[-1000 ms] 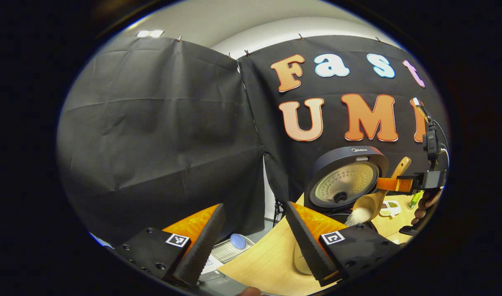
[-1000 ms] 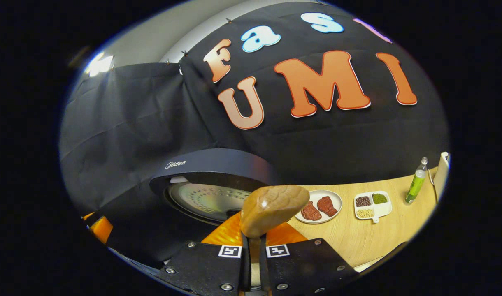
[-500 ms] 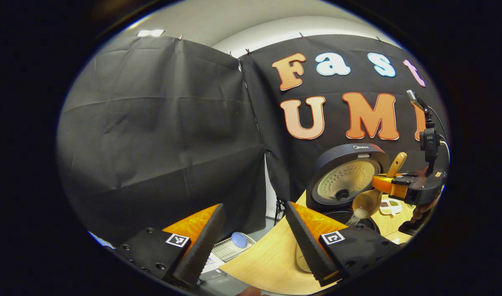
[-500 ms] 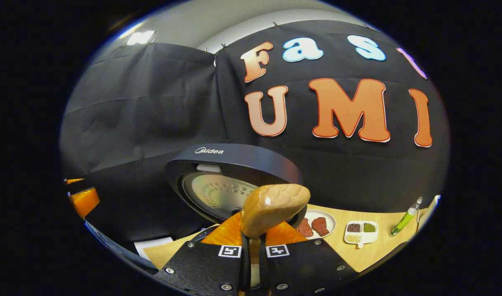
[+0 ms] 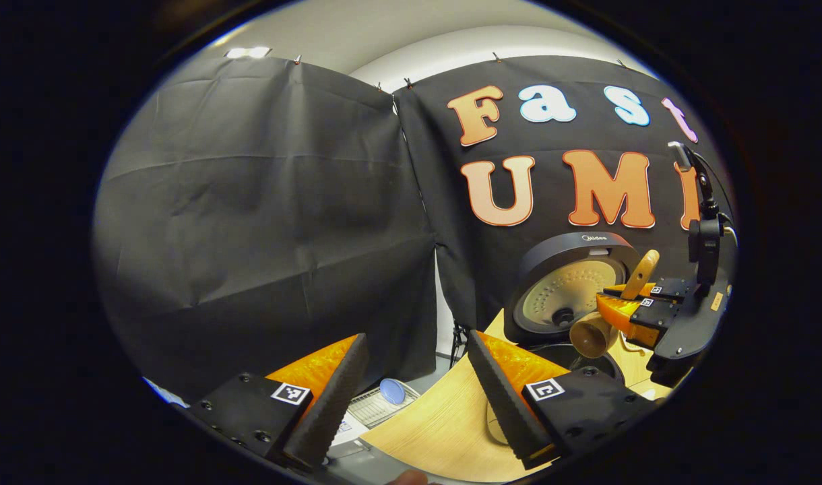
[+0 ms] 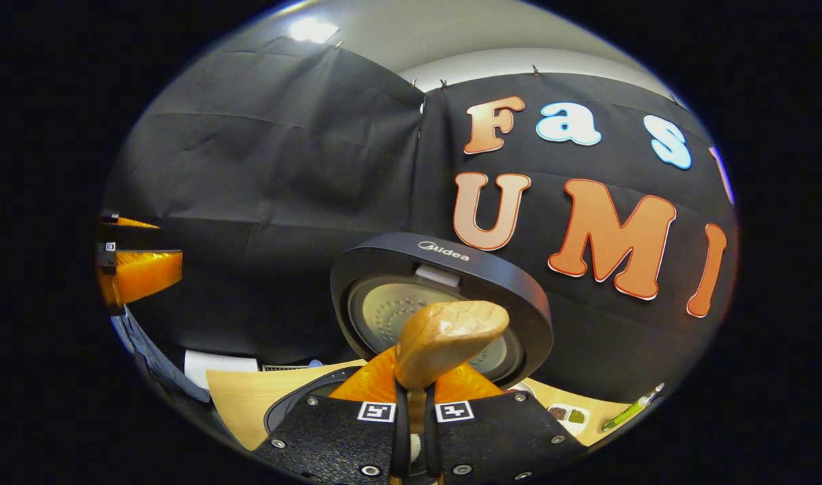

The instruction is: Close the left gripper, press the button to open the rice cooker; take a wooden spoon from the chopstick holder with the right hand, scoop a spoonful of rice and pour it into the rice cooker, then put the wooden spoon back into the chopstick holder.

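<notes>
With the cooker [image 5: 573, 289] lid up and the right gripper [image 6: 411, 431] clamped on the spoon [image 6: 445, 340] over its pot (left gripper [image 5: 411, 397] gaping, empty), pouring looks finished; returning the spoon remains.

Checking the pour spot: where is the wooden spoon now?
The wooden spoon is clamped in the right gripper, at the right of the left gripper view, just in front of the rice cooker's raised lid.

Brand lettering on the cooker lid

"Midea" printed at 12 o'clock on the raised rice cooker lid [image 6: 445, 252]; square coded tags on gripper fingers, unreadable.
</notes>
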